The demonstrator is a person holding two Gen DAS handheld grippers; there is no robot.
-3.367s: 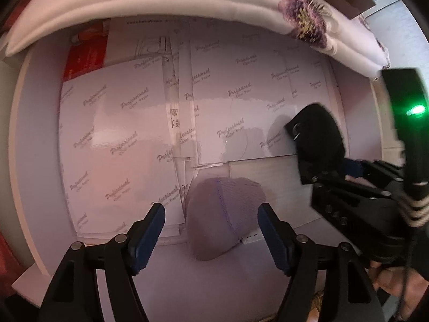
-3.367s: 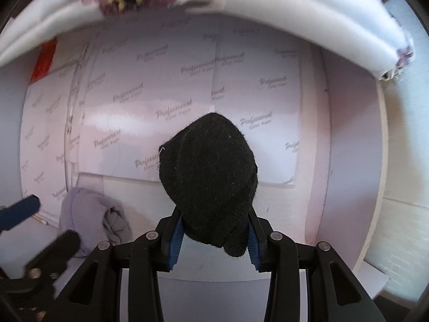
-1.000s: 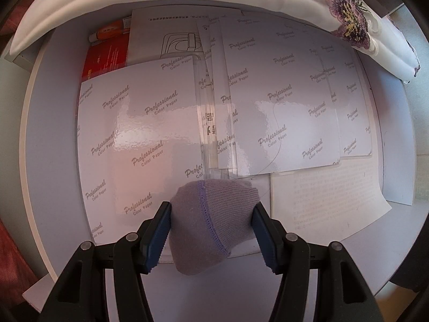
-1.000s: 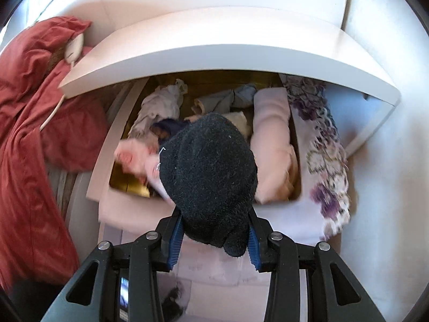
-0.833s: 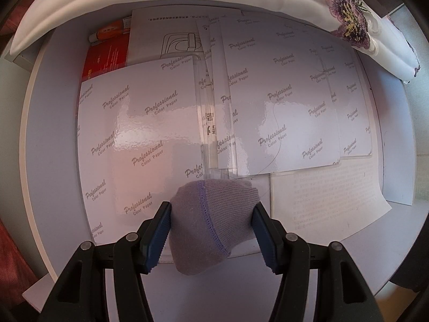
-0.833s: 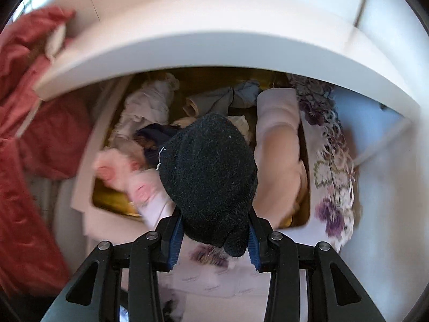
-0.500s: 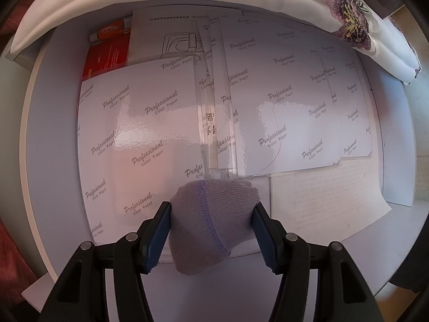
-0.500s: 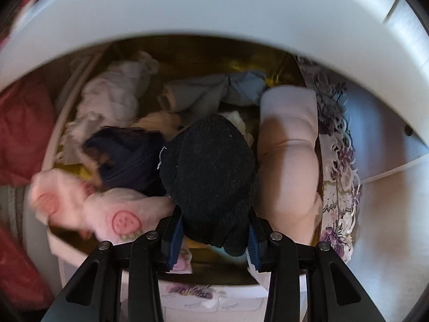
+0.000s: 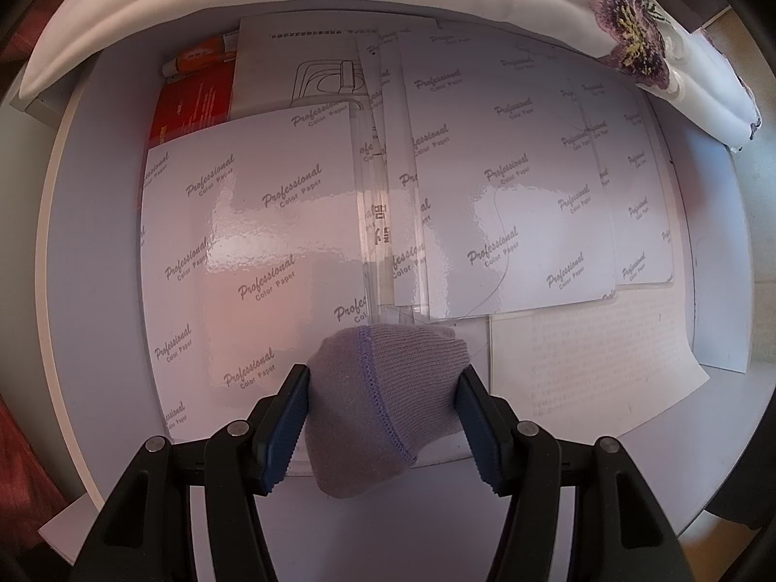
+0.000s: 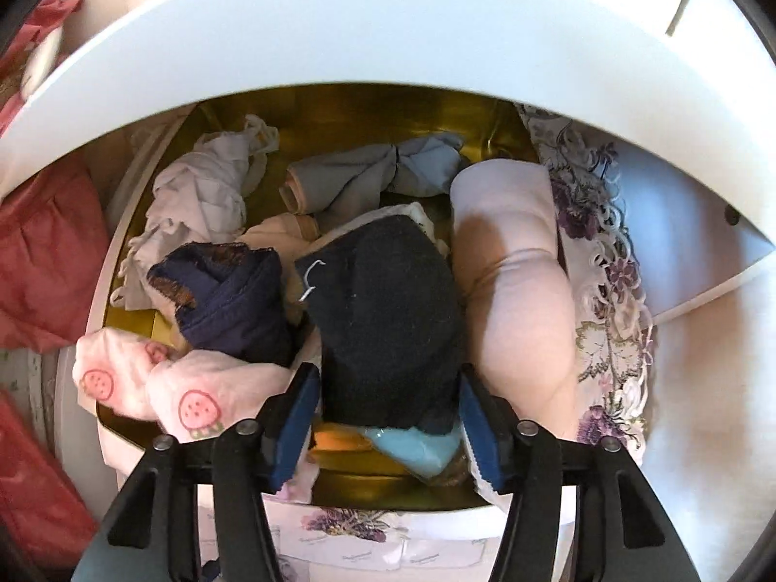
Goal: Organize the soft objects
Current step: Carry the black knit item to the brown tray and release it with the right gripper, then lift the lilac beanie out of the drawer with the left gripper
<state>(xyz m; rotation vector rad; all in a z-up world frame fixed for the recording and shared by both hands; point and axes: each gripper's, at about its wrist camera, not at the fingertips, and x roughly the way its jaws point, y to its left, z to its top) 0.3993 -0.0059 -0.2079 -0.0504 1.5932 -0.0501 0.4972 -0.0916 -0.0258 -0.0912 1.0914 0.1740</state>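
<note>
My left gripper (image 9: 383, 417) is shut on a rolled lilac sock (image 9: 383, 388) and holds it over the white desk (image 9: 698, 223), near its front edge. My right gripper (image 10: 388, 417) is shut on a rolled black sock (image 10: 388, 320) and holds it low over a gold-lined box (image 10: 339, 126) full of soft things: a navy roll (image 10: 228, 300), pink strawberry-print socks (image 10: 194, 388), a grey roll (image 10: 359, 179), a whitish bundle (image 10: 199, 199) and a pale pink roll (image 10: 519, 291).
Glossy "Professional Color Paper" sheets (image 9: 252, 242) cover the desk, with a red booklet (image 9: 194, 106) and an orange tube (image 9: 199, 56) at the back left. A white floral cloth (image 9: 625, 34) lies along the back. A white shelf (image 10: 388, 24) overhangs the box; red fabric (image 10: 43, 252) lies at its left.
My right gripper has carried the black sock from the desk over to the box and lowered it close to the contents. My left gripper closed on the lilac sock earlier and has stayed still since.
</note>
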